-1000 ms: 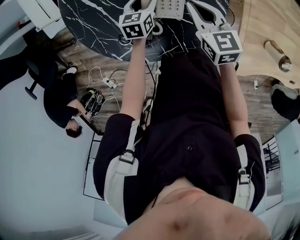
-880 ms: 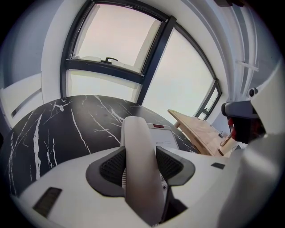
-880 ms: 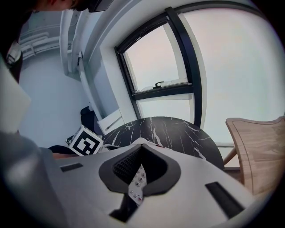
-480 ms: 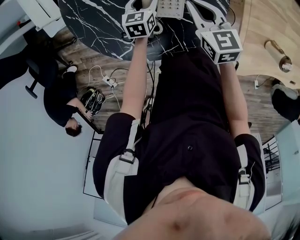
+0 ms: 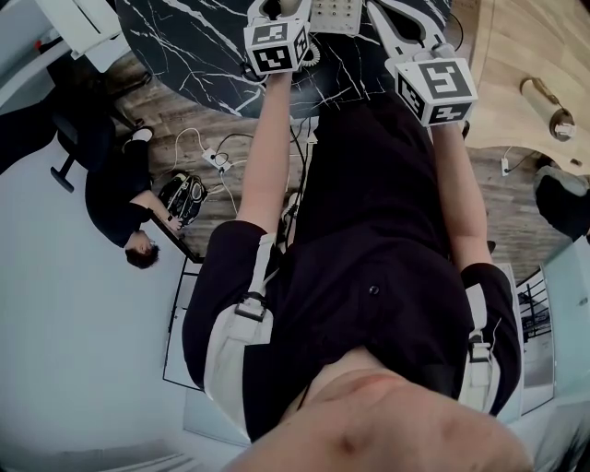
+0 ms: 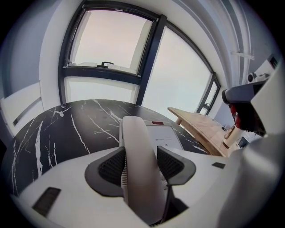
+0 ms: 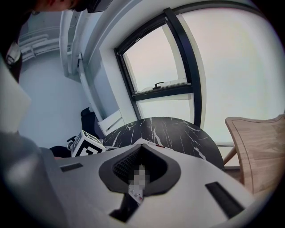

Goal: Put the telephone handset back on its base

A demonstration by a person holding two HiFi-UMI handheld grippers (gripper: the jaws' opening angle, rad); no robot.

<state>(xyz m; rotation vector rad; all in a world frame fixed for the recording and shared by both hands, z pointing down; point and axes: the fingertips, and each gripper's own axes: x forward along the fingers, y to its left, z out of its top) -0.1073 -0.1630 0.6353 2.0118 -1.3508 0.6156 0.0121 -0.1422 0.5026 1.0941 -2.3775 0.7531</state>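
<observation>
The white handset lies lengthwise between the jaws of my left gripper, its far end over the left side of the white telephone base on the black marble table. The jaws are opening, and a thin gap shows beside the right pad. In the head view the left gripper reaches to the base's keypad, with the coiled cord just below it. My right gripper hovers right of the base, its jaws shut and holding nothing.
A light wooden table stands right of the marble one. On the floor to the left a person crouches by a black device. A power strip with cables lies near the table's foot. Large windows stand behind the table.
In the head view the left gripper has shifted slightly up and right, toward the telephone base. The right gripper has stayed put.
</observation>
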